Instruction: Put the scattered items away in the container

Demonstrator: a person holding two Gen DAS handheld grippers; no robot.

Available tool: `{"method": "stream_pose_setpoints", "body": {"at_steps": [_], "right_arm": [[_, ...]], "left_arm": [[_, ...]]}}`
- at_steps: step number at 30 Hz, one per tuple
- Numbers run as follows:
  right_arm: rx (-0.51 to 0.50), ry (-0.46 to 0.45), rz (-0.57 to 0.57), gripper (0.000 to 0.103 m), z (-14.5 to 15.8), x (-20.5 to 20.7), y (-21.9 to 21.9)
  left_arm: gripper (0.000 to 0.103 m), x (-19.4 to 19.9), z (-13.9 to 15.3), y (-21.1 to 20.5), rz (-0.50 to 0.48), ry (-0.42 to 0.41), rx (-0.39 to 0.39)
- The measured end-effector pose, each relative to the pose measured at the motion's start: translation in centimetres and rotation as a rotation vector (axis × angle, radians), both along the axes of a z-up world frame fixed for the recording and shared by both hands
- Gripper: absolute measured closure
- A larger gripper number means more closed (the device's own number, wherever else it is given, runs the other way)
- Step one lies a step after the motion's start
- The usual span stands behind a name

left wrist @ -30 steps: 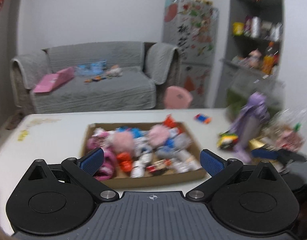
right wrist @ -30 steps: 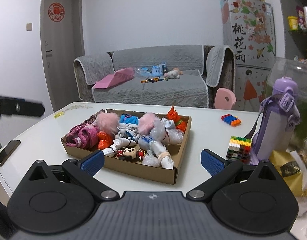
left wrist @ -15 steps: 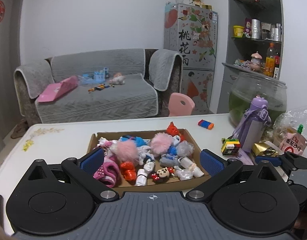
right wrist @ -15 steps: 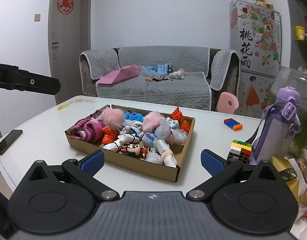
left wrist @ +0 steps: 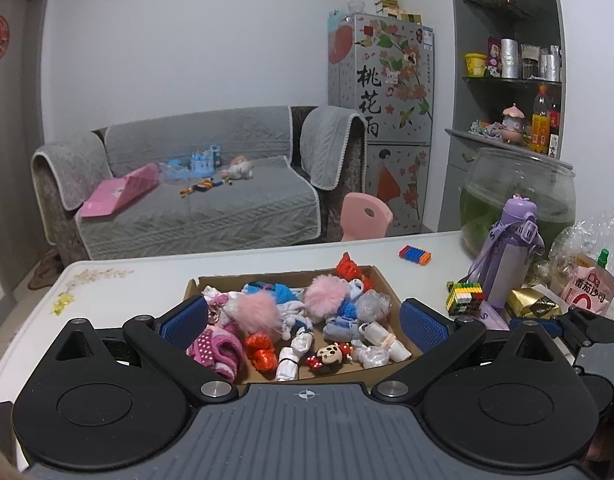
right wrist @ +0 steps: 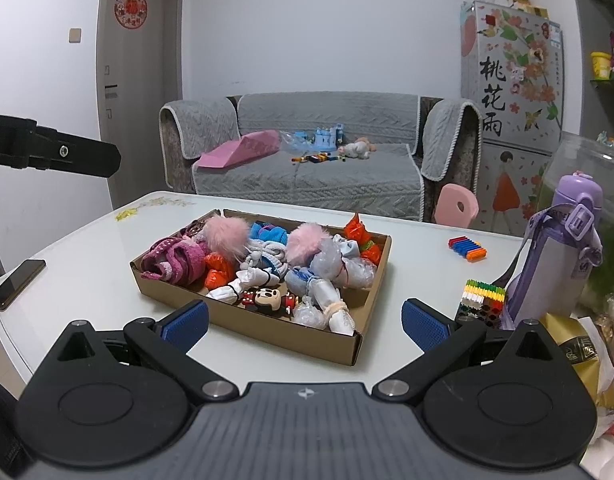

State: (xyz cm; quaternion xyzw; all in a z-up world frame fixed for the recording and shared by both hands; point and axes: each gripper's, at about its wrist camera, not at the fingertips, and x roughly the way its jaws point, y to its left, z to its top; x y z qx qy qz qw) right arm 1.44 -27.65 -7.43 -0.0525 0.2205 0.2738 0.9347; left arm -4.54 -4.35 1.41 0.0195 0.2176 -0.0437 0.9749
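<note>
Cardboard box (right wrist: 359,344) full of toys (right wrist: 267,298)

A cardboard box (right wrist: 263,316) sits mid-table (right wrist: 87,256), holding toys (right wrist: 267,298) and socks (right wrist: 175,264). A phone (right wrist: 17,284) lies left of it; building blocks (right wrist: 467,248) and a water bottle (right wrist: 555,256) lie right. Behind the table stands a sofa (right wrist: 319,160), with a fridge (right wrist: 511,100) to its right.
</note>
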Motion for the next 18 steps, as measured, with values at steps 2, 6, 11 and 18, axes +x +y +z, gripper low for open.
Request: {"method": "stream_pose_setpoints", "body": {"at_steps": [2,6,11,18], "right_arm": [[-0.003,0.001,0.000,0.000,-0.12,-0.05,0.02],[-0.001,0.006,-0.001,0.000,-0.40,-0.07,-0.07],[-0.002,0.012,0.000,0.000,-0.71,-0.11,0.00],[-0.003,0.012,0.002,0.000,-0.70,-0.20,0.11]], "left_arm": [[0.000,-0.01,0.07,0.08,0.006,-0.003,0.002],[0.000,-0.05,0.14,0.09,0.006,-0.003,0.003],[0.000,-0.02,0.20,0.42,0.010,-0.001,-0.013],[0.000,-0.12,0.26,-0.01,0.012,-0.005,0.015]]}}
